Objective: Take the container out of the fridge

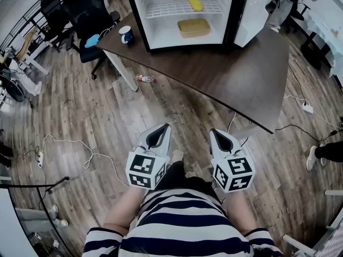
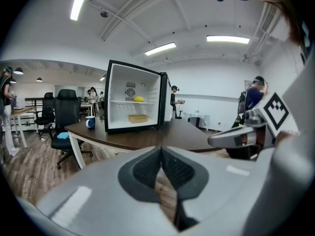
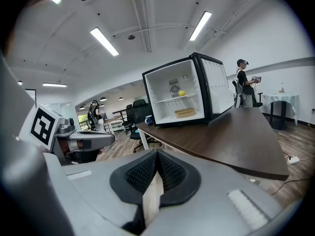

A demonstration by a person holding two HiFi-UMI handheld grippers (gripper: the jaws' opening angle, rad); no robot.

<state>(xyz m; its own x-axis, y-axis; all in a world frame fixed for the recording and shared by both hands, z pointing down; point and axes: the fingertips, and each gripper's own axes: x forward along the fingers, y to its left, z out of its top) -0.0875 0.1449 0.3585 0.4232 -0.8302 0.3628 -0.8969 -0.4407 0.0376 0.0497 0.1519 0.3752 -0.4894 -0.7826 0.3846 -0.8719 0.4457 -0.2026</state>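
Observation:
A small white fridge (image 1: 185, 9) stands open on the dark wooden table (image 1: 236, 74). On its floor lies a tan shallow container (image 1: 194, 27), also seen as the container (image 2: 138, 118) and the container (image 3: 184, 113). A yellow object (image 1: 194, 2) rests on the wire shelf above it. My left gripper (image 1: 159, 134) and right gripper (image 1: 222, 138) hang side by side over the floor, well short of the table. Both are shut with nothing between the jaws. The left gripper (image 2: 161, 154) and right gripper (image 3: 156, 159) point toward the fridge.
A blue mug (image 1: 126, 35) stands on the table left of the fridge. The fridge door (image 1: 254, 9) swings out to the right. Black office chairs (image 1: 88, 15) stand at the far left. A bottle (image 1: 144, 79) and cables (image 1: 69, 149) lie on the wood floor.

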